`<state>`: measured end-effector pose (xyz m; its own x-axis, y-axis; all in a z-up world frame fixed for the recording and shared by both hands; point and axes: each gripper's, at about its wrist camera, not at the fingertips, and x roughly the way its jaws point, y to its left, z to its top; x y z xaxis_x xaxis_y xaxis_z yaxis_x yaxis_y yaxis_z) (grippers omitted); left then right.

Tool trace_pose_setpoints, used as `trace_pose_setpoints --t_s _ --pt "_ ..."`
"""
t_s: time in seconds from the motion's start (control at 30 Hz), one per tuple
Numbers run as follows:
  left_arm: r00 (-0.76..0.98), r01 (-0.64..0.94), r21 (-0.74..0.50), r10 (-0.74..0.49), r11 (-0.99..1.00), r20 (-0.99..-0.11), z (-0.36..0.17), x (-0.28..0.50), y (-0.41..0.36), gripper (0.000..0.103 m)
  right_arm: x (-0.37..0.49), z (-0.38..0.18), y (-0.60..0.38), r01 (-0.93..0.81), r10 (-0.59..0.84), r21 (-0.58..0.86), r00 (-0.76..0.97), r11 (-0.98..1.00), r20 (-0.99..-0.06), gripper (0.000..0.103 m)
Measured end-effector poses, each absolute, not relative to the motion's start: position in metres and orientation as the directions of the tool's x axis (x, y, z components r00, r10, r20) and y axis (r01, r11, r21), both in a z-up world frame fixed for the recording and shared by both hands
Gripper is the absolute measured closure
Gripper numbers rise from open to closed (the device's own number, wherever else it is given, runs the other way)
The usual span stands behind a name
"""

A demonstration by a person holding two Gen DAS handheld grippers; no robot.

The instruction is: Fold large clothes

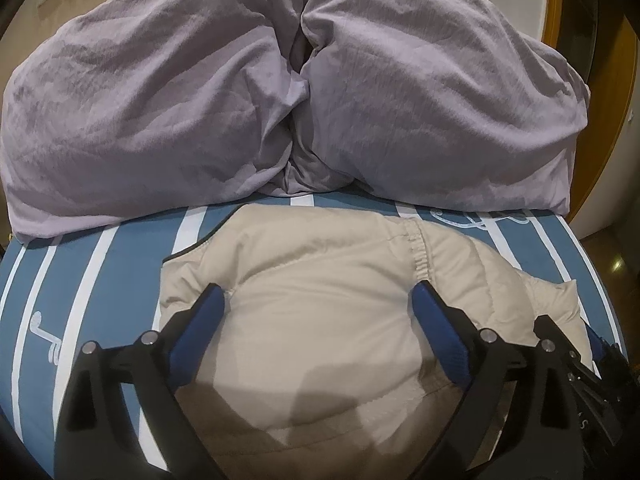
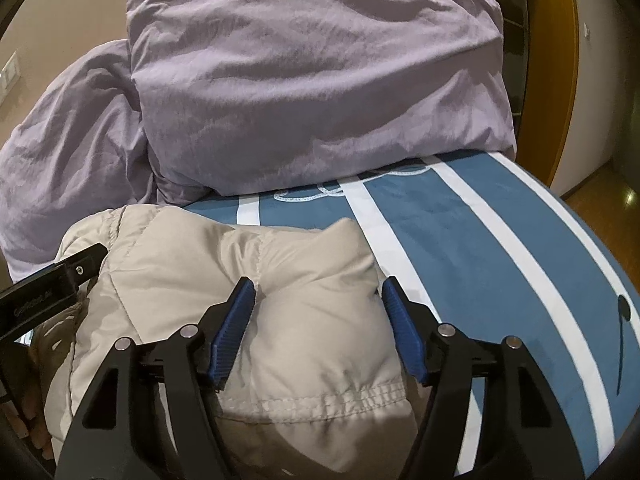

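Note:
A beige puffer jacket (image 1: 320,304) lies bunched and partly folded on a blue bed sheet with white stripes (image 1: 80,280). My left gripper (image 1: 318,300) is open, its blue fingers spread over the jacket's middle. My right gripper (image 2: 318,294) is open too, its fingers either side of a puffy fold with an elastic hem, at the jacket's (image 2: 304,320) right end. The left gripper's black body shows at the left edge of the right wrist view (image 2: 48,284). The right gripper's black body shows at the right edge of the left wrist view (image 1: 592,376).
A lilac duvet (image 1: 280,92) is heaped across the far side of the bed, also in the right wrist view (image 2: 312,92). The striped sheet (image 2: 500,264) runs right to the bed edge. Wooden floor (image 2: 612,192) and a wood-framed door (image 2: 560,60) lie beyond.

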<state>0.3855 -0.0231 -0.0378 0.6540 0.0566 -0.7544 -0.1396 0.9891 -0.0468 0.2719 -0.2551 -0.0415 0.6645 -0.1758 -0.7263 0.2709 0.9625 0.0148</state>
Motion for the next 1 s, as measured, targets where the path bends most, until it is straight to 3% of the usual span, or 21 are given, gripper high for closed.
trace_pose_setpoints --t_s 1.0 --pt "0.655 -0.137 -0.054 0.05 0.989 -0.754 -0.048 0.389 -0.024 0.005 0.269 -0.055 -0.262 0.304 -0.187 0.038 0.675 0.952 -0.714 0.028"
